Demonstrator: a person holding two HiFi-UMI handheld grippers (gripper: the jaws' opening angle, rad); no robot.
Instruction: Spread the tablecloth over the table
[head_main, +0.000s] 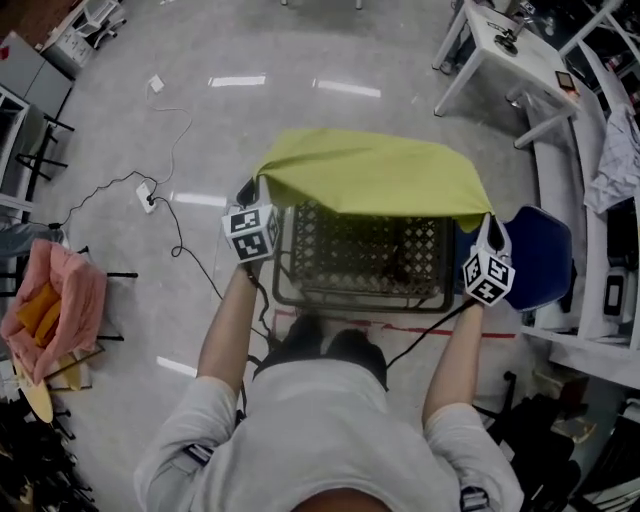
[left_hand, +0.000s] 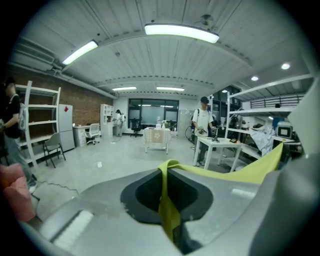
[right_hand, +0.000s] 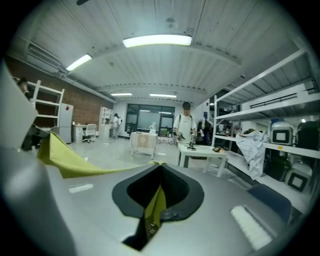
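Left gripper (head_main: 252, 190) and right gripper (head_main: 489, 224) each clamp tight on a near corner of the yellow tablecloth (head_main: 375, 175) above the mesh table (head_main: 360, 258); a blue chair (head_main: 545, 255) stands right.

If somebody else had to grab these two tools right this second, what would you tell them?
Left gripper: shut on one near corner of the yellow-green tablecloth.
Right gripper: shut on the other near corner.
The cloth is stretched between them above the far part of the table.
Done: cloth picked up, opened out and brought over the table.
Left: the near part of the mesh top is bare. Probably draw the cloth toward you, lower it flat, then let go.
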